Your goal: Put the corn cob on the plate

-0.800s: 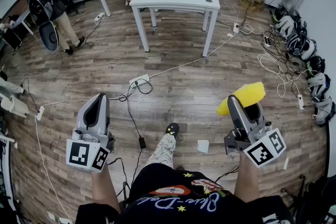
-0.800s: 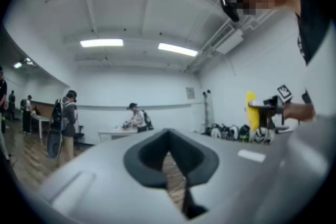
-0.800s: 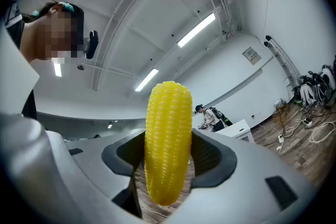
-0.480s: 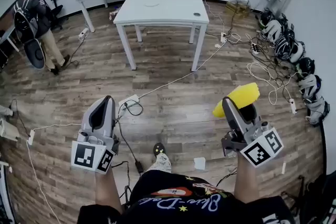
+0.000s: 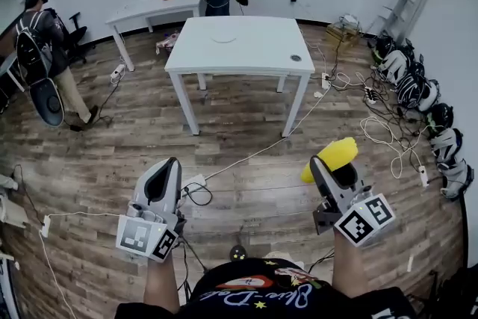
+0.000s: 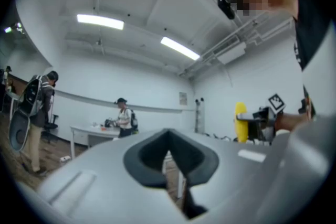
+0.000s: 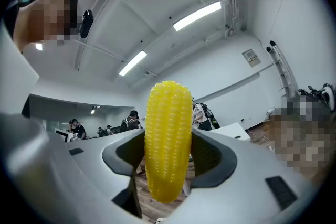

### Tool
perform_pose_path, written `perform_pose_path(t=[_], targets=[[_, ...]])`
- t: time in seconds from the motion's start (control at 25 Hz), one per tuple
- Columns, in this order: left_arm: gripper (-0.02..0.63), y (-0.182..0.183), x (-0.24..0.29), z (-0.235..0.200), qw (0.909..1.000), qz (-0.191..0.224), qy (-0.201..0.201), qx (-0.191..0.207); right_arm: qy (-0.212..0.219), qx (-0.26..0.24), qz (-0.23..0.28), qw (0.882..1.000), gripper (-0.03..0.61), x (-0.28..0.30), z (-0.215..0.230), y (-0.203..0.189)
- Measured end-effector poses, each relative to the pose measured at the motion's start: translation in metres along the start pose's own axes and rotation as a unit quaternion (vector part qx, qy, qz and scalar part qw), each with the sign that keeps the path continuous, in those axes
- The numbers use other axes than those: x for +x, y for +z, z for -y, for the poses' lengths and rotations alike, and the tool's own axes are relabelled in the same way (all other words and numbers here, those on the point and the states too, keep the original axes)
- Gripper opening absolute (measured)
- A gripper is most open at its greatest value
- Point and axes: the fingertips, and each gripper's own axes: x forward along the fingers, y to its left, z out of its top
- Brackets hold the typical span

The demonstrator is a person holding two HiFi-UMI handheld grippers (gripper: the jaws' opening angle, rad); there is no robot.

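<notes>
Over wood floor point(image 5: 246, 146), corn cob point(image 5: 329, 158) sits crosswise in right gripper point(image 5: 333, 171).

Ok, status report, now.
Left gripper shut, empty. Right gripper shut on corn cob. White table ahead, cables across floor between.

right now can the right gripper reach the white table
Probably not: the right gripper, shut on the corn cob, hangs well short of the white table, with wooden floor and cables between.
</notes>
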Motion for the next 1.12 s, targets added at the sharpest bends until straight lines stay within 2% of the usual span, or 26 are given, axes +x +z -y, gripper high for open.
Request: perform_pose_path(t=[0.16, 0.36, 0.56, 0.76, 0.88, 1.0, 1.12], targets=[[-0.011, -0.014, 0.041, -0.035, 0.9999, -0.004, 0.011, -0.007, 0.002, 0.013, -0.018, 1.0, 0.265, 0.047, 0.023, -0.012], [-0.011, -0.034, 0.106, -0.064, 0.9997, -0.024, 0.001, -0.01, 0.026, 0.05, -0.002, 0.998, 0.265, 0.117, 0.058, -0.011], [-0.011, -0.03, 0.186, -0.102, 0.9995, -0.023, 0.019, -0.008, 0.052, 0.052, 0.002, 0.997, 0.265, 0.204, 0.108, 0.002], [-0.011, -0.024, 0.277, -0.13, 0.9993, 0.002, 0.035, -0.009, 0.086, -0.015, -0.024, 0.996, 0.265, 0.283, 0.162, 0.011], [-0.011, -0.028, 0.319, -0.14, 0.9989, 0.013, 0.044, -0.005, 0.101, -0.007, -0.034, 0.994, 0.265, 0.326, 0.192, 0.012], [-0.011, -0.046, 0.357, -0.156, 0.9989, -0.013, 0.045, 0.005, 0.105, 0.002, -0.052, 0.993, 0.265, 0.371, 0.213, 0.003], [-0.011, -0.065, 0.389, -0.186, 0.9983, -0.029, 0.05, -0.006, 0.112, 0.021, -0.079, 0.99, 0.265, 0.416, 0.228, -0.018]])
